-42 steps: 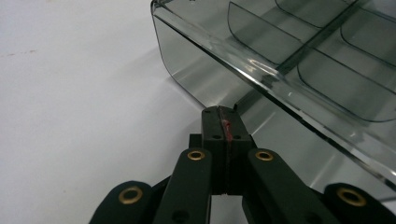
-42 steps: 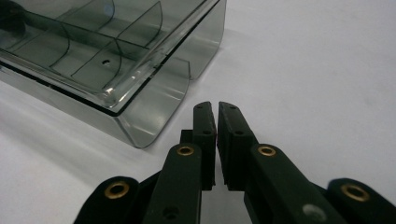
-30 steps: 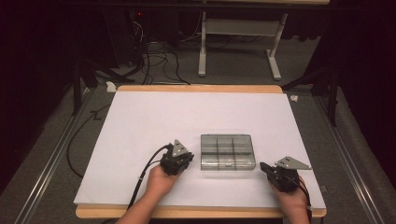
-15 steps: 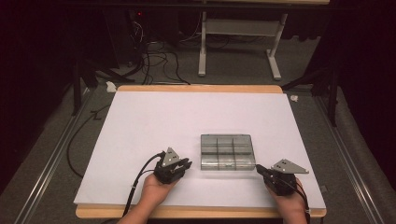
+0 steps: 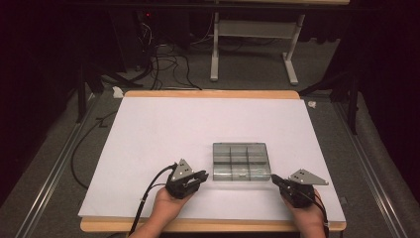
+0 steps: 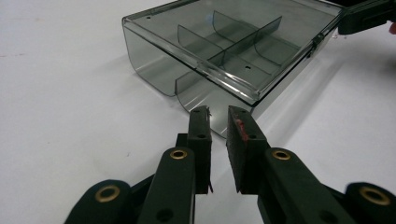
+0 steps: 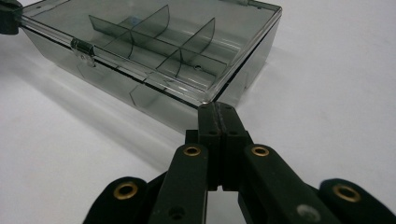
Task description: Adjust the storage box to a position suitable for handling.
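Both hands drawn back from box (image 5: 241, 161), left gripper (image 5: 200, 177) narrowly parted, just closing, right gripper (image 5: 275, 180) closed empty

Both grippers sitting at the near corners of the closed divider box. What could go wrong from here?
1. The right gripper has its fingers shut with the tips at the box's corner; a push could slide the clear divider box on the smooth white sheet instead of lifting the lid.
2. The left gripper is barely open; the gap looks too narrow to take the lid edge.

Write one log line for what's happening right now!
clear smoky plastic divider box: lid shut, empty | left gripper: slightly open, at corner | right gripper: shut, at corner
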`<action>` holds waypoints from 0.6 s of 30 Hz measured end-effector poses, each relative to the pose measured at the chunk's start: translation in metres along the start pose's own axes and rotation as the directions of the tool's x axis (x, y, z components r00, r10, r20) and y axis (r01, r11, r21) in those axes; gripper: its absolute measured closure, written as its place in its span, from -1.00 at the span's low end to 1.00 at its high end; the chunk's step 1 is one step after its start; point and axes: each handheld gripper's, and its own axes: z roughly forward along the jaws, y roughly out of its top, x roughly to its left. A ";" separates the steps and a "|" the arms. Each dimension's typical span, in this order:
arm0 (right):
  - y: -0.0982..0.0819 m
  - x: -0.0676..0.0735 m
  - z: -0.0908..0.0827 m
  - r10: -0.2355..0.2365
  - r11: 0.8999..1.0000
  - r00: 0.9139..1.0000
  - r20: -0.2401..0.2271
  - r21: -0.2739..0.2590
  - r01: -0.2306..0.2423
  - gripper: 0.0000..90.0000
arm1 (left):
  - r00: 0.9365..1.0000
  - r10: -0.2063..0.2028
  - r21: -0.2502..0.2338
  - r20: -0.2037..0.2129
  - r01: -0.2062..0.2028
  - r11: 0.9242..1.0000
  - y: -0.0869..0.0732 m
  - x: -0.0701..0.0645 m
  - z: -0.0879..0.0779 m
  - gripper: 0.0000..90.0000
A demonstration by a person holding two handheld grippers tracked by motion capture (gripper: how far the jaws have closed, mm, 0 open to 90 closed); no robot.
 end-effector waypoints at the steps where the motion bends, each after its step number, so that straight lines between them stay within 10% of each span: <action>1: 0.000 0.000 0.000 -0.002 1.000 1.000 0.001 0.000 0.002 1.00 | 1.000 -0.003 -0.001 0.008 0.003 1.000 0.000 -0.001 0.000 0.77; 18: 0.000 0.000 0.001 0.008 1.000 1.000 0.002 0.003 -0.008 1.00 | 0.999 -0.028 0.010 0.034 0.028 1.000 0.002 -0.008 0.011 0.56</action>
